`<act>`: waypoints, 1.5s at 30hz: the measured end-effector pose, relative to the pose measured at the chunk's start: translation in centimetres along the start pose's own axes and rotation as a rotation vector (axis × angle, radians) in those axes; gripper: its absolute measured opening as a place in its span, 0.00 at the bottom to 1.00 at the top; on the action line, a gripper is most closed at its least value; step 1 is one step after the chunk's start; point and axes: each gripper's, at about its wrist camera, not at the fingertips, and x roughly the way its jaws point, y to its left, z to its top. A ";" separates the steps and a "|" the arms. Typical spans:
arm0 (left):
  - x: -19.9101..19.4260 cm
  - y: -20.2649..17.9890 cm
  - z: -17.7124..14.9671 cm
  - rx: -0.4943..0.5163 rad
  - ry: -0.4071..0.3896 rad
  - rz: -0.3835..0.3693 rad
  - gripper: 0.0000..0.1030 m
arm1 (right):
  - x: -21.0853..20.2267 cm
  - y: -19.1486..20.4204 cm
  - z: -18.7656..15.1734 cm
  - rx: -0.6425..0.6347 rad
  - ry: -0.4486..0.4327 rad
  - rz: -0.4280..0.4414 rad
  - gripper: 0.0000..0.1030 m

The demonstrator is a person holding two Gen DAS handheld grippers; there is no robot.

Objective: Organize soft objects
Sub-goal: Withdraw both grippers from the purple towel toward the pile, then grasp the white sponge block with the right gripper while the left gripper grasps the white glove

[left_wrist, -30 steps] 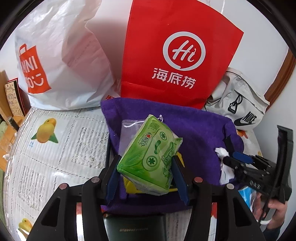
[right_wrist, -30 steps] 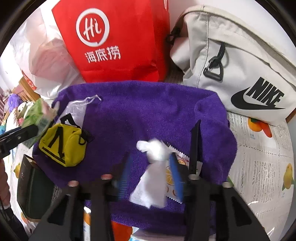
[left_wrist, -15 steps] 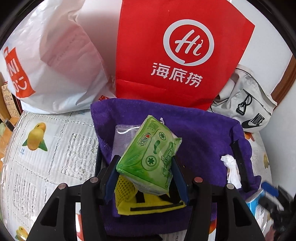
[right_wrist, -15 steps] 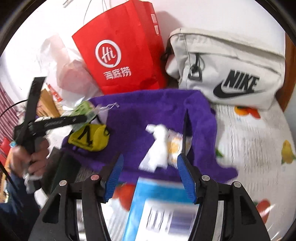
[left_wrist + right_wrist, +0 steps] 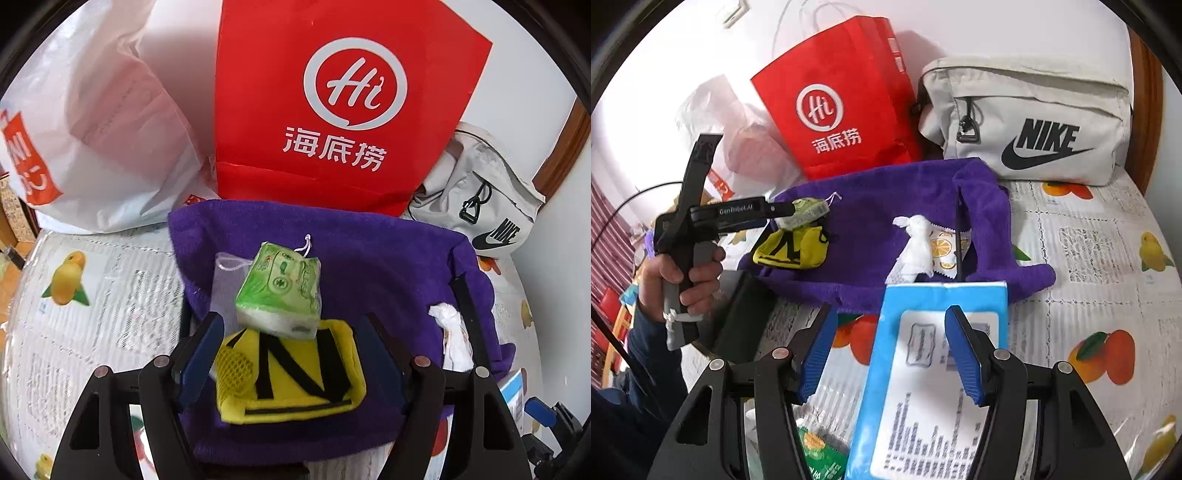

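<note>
Table's covered in a fruit-print cloth (image 5: 1108, 258), with a red paper bag (image 5: 343, 103), a white plastic bag (image 5: 103, 140) and a grey Nike bag (image 5: 1027, 122) lined up along the wall behind the purple towel (image 5: 369, 258), so I'll use the towel as the reference. Near the towel's left end sits a yellow pouch (image 5: 291, 373), and the green tissue pack (image 5: 280, 291) rests on the pouch's far edge. The left gripper (image 5: 291, 354) is opening up right now, fingers straddling the pouch, pads not touching the pack, so it looks let go. Just off the towel's near edge lies a blue wipes pack (image 5: 934, 369), long axis running straight away from the right gripper (image 5: 890, 358), which hangs over it with its jaws apart, gripping nothing; one finger sits over the label, the other left of the pack. The right hand is clearly nearer. Smaller stuff toward the towel's right end: a crumpled white tissue (image 5: 916, 240) and an orange-print sachet (image 5: 945, 247).
</note>
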 end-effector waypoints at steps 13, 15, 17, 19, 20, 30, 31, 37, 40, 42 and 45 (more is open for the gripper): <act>-8.5 1.1 -5.6 -0.001 -0.067 0.002 0.71 | -5.4 3.3 -4.9 -0.043 -0.020 -0.085 0.57; -9.5 1.3 -6.6 -0.001 -0.070 0.000 0.71 | -5.8 3.7 -6.0 -0.052 -0.007 -0.101 0.52; -10.6 1.4 -7.9 0.002 -0.071 0.002 0.71 | -6.2 4.1 -7.4 -0.066 0.016 -0.119 0.48; -11.6 1.5 -9.2 0.004 -0.072 0.000 0.71 | -6.5 4.4 -8.7 -0.067 0.040 -0.115 0.47; -11.9 1.5 -9.7 0.004 -0.072 -0.002 0.71 | -6.6 4.5 -9.4 -0.060 0.049 -0.107 0.47; -13.7 1.9 -14.6 0.001 -0.043 -0.031 0.71 | -6.0 8.2 -15.3 -0.058 0.135 -0.043 0.59; -13.9 1.9 -15.0 0.004 -0.042 -0.036 0.72 | -5.8 8.3 -15.6 -0.053 0.143 -0.040 0.60; -14.7 2.1 -17.3 0.004 -0.029 -0.061 0.72 | -4.3 9.1 -16.9 -0.004 0.173 -0.031 0.61; -14.7 2.1 -18.3 0.000 -0.023 -0.081 0.72 | -3.5 9.7 -17.2 -0.020 0.173 -0.059 0.60; -14.5 1.9 -18.9 0.006 -0.016 -0.089 0.72 | -3.3 9.9 -17.4 -0.031 0.164 -0.079 0.50; -14.0 1.5 -19.8 0.016 -0.002 -0.101 0.72 | -4.1 9.9 -17.5 -0.040 0.129 -0.072 0.49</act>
